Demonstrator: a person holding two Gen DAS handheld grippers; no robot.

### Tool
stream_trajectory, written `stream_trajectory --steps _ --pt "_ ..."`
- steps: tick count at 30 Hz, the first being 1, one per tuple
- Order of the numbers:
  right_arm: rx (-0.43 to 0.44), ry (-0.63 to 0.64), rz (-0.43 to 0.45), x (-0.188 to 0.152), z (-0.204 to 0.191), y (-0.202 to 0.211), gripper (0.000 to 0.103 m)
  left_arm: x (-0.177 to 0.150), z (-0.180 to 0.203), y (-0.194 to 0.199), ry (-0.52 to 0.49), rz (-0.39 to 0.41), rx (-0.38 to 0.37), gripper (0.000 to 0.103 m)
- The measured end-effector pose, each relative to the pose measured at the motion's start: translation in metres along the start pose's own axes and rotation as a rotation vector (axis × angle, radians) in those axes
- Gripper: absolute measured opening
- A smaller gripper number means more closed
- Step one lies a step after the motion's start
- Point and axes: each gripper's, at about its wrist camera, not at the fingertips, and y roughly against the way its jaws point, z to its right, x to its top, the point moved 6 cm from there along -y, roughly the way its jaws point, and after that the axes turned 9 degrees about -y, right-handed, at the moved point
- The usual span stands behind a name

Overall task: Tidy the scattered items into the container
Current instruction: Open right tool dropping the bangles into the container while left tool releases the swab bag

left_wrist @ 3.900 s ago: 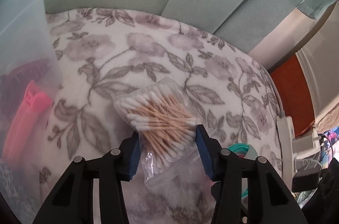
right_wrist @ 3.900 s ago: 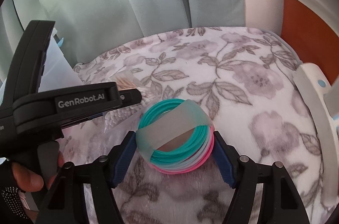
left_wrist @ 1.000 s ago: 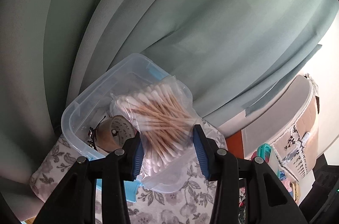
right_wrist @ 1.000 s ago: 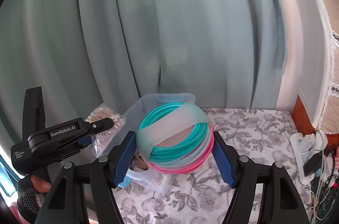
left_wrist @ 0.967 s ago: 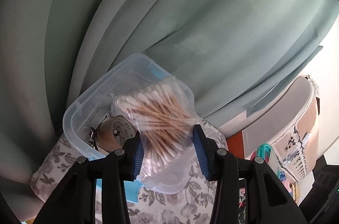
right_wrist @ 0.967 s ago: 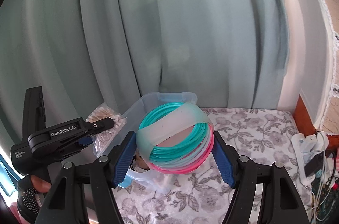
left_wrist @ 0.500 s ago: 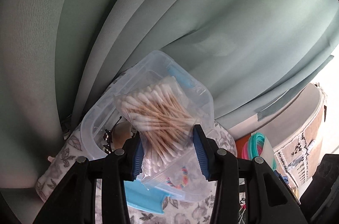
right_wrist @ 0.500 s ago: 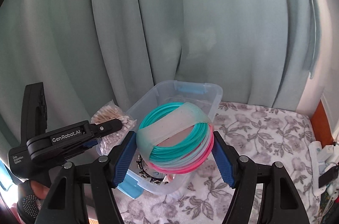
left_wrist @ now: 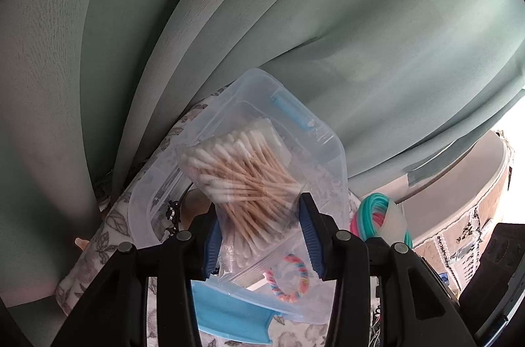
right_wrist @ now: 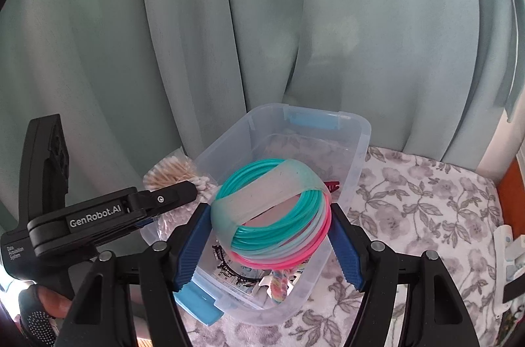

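Left claw (left_wrist: 261, 235) clamps a swab bag (left_wrist: 244, 179), right claw (right_wrist: 267, 243) clamps bangles (right_wrist: 272, 215); both hover over the bin (right_wrist: 356, 150).

Container (right_wrist: 359, 147): clear plastic bin with blue latches, open, standing on the floral cloth.
Cotton swabs (left_wrist: 244, 174): wooden-stemmed, packed in a clear bag, held tilted above the bin.
Bangles (right_wrist: 275, 217): teal, pale and pink rings banded together, held over the bin.
Inside the bin: a multicoloured hair tie (left_wrist: 290, 278) and dark hair clips (right_wrist: 229, 268).
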Motion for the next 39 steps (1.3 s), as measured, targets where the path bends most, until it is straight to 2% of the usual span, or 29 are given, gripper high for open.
stream_trajectory --steps 14,18,22,25,35,39 --pt "-0.028 0.002 -0.040 -0.002 0.007 -0.022 0.075 -0.001 -0.005 -0.007 0.008 -0.003 0.003 0.046" --pt "-0.031 0.000 -0.049 -0.004 0.009 -0.024 0.075 0.000 -0.005 -0.006 0.015 0.002 -0.003 0.062" --pt "-0.022 0.002 -0.034 -0.004 0.009 -0.022 0.077 0.000 -0.004 -0.006 0.017 0.003 -0.009 0.070" --pt "-0.026 0.012 -0.024 -0.003 0.009 -0.019 0.080 0.000 -0.003 -0.005 0.016 0.004 -0.018 0.073" --pt "-0.055 -0.030 -0.006 -0.002 0.020 -0.004 0.080 0.002 0.005 0.008 -0.020 0.025 0.002 0.077" --pt "-0.064 -0.040 0.008 -0.002 0.025 0.006 0.080 0.001 0.011 0.014 -0.049 0.032 0.020 0.082"
